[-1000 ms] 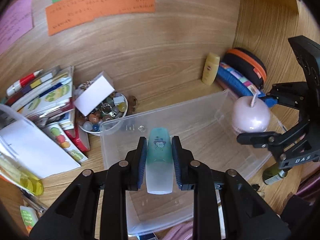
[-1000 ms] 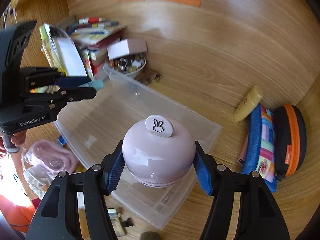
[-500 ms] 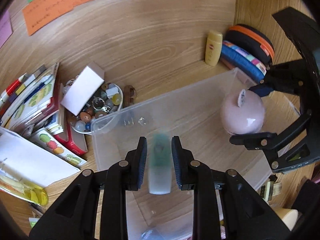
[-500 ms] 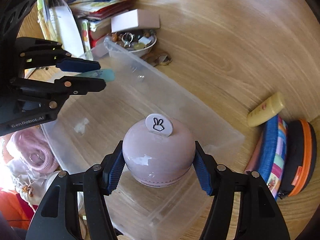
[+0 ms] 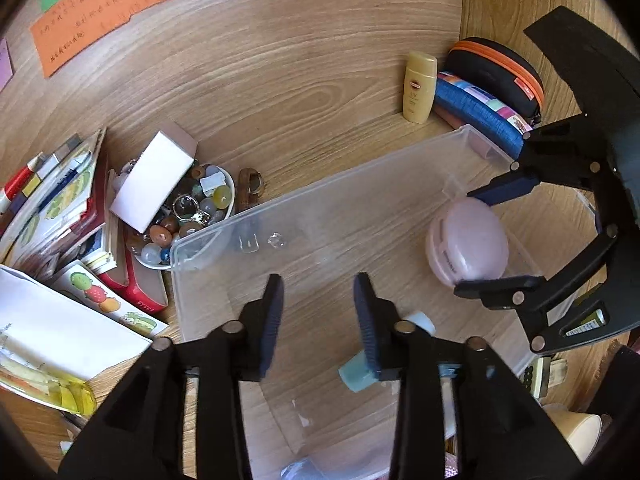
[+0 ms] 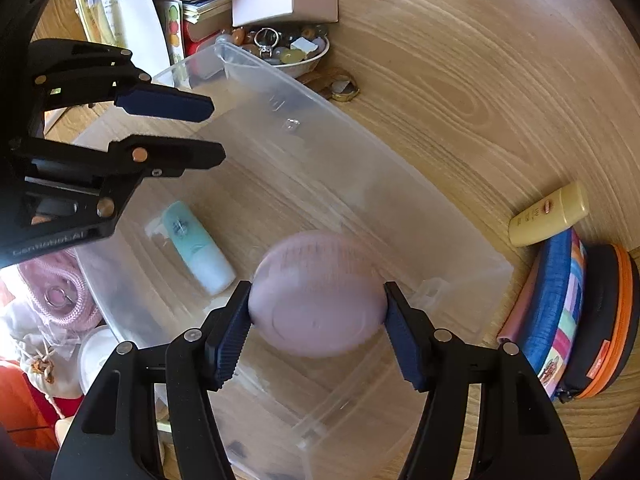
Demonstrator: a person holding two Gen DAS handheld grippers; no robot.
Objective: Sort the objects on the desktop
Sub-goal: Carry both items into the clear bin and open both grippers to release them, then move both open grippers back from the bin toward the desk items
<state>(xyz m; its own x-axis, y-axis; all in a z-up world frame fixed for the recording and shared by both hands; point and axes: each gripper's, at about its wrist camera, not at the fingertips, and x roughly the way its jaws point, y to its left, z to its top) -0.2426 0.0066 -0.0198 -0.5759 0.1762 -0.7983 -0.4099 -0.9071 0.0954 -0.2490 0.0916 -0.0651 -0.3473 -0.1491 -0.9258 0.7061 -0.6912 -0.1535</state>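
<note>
Yellow bottle, striped pouch beside clear bin — bead bowl behind.

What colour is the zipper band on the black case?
Orange zipper band on the black case; clearest in left wrist view.

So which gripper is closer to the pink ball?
Right. The right gripper grips the pink ball over the clear bin. The left gripper is apart from it, jaws opening with nothing between them.
</note>
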